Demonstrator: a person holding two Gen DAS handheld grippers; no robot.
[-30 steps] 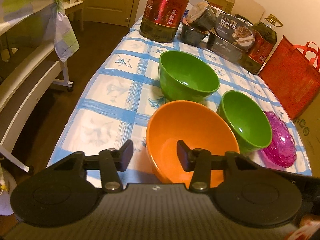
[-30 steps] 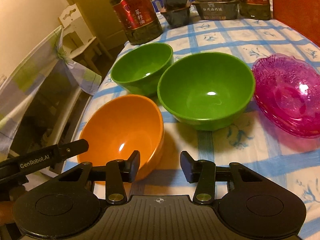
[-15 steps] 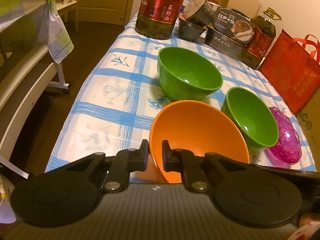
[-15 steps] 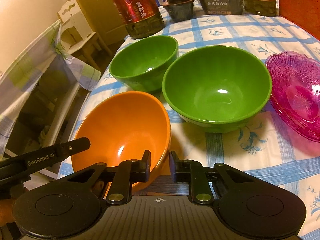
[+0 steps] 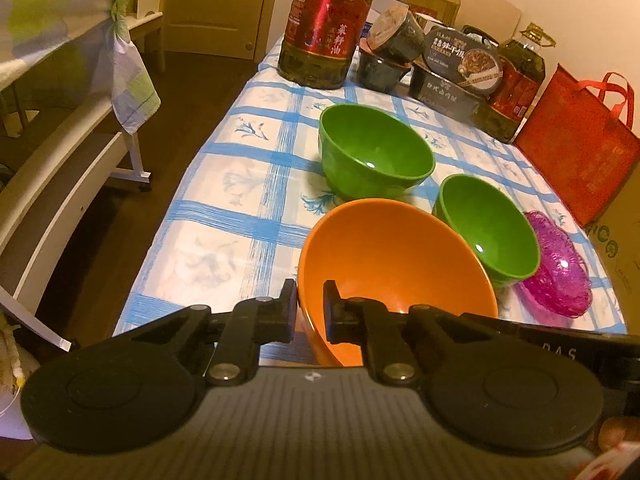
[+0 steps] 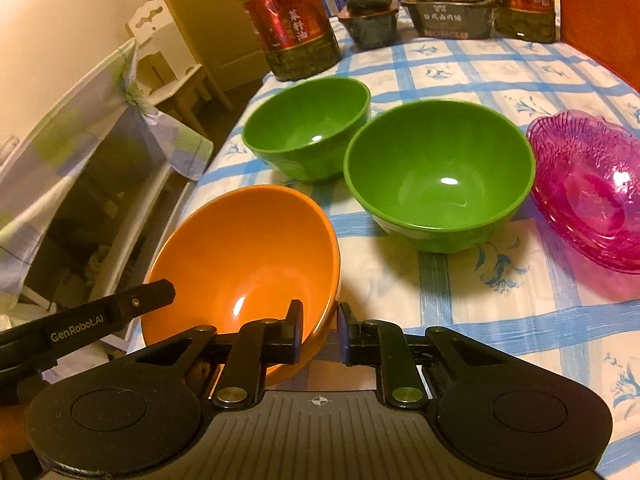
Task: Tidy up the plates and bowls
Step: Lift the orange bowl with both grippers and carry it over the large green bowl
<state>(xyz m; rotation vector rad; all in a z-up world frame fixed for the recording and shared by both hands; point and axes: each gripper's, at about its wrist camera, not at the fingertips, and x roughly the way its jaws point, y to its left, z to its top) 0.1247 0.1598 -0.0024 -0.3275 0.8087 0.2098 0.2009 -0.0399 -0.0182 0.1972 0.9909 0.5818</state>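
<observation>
An orange bowl [image 5: 396,276] [image 6: 248,264] is tilted at the near left corner of the blue-checked table [image 5: 240,184]. My left gripper [image 5: 310,298] is shut on its left rim, one finger inside and one outside. My right gripper [image 6: 320,316] is shut on its near right rim; the left gripper's finger [image 6: 120,312] shows at the bowl's left side. Behind stand two green bowls, one further back [image 5: 376,152] [image 6: 308,128] and one to the right [image 5: 488,228] [image 6: 440,176]. Stacked pink glass plates [image 5: 560,272] [image 6: 592,188] lie on the right.
Oil bottles [image 5: 326,24] [image 6: 290,20] and dark food boxes [image 5: 448,72] line the table's far end. A red bag [image 5: 576,140] and a cardboard box [image 5: 620,248] stand on the right. A white rack with a hanging cloth [image 5: 128,76] is left of the table edge.
Both grippers' jaws have come together onto the orange bowl's rim. The bowl now sits more tilted, and the left gripper has risen slightly with it.
</observation>
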